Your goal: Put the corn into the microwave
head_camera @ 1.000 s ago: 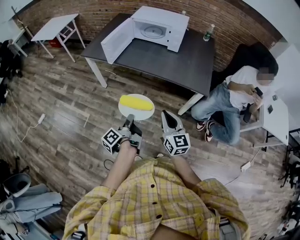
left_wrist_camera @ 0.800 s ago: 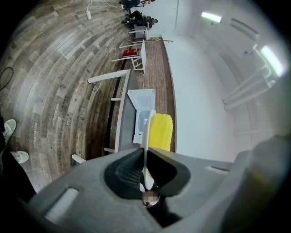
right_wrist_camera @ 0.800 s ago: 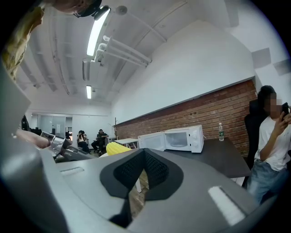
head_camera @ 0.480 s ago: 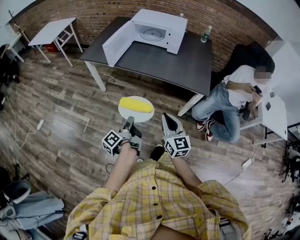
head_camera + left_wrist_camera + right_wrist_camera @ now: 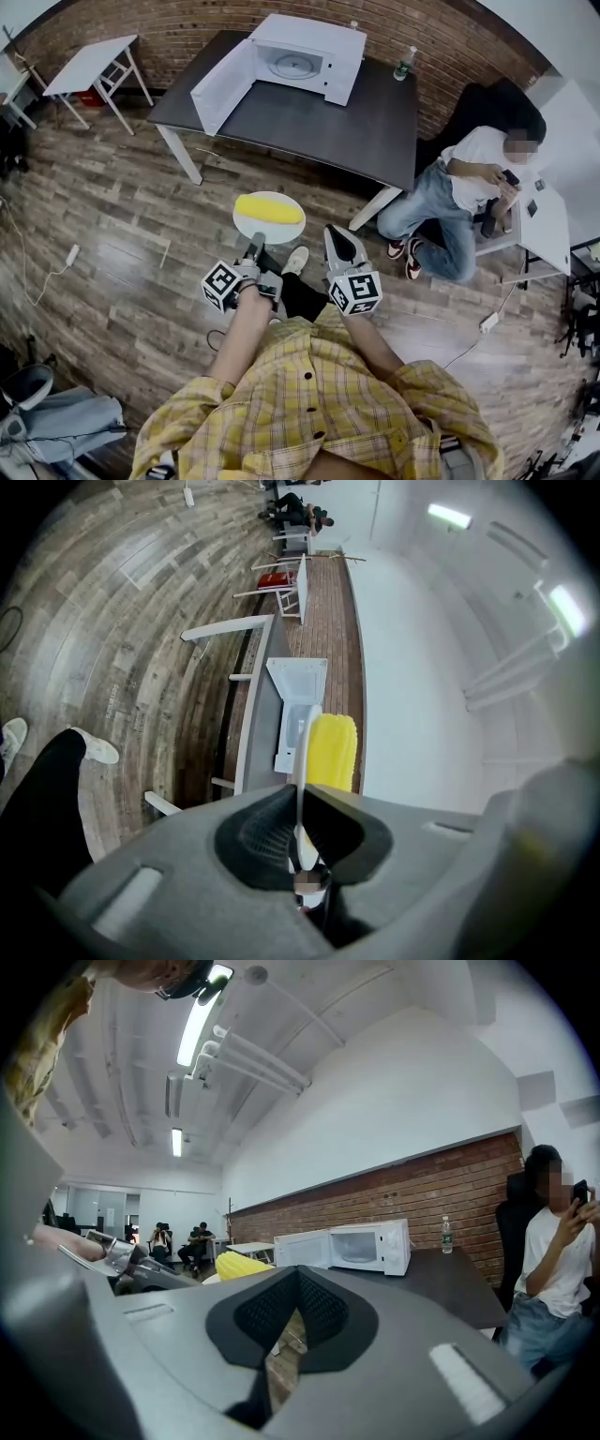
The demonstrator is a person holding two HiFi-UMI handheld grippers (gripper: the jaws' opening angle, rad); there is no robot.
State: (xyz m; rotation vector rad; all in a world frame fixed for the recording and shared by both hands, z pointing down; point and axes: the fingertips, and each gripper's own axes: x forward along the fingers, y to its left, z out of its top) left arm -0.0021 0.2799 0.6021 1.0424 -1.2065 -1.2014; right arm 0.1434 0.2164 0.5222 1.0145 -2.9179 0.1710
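My left tongs clamp the plate rim, right tongs closed and empty; I hold it level so the corn cannot roll.

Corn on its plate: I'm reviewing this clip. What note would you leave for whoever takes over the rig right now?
Left hand-held gripper: shut on the rim of the round white plate, which carries the yellow corn cob above the wooden floor.
Right hand-held gripper: shut, empty, beside the plate.
White microwave: door open, standing on the dark table ahead.
Done: corn is up on its plate, in the left grip.
Left: get to the table and put the corn into the microwave.
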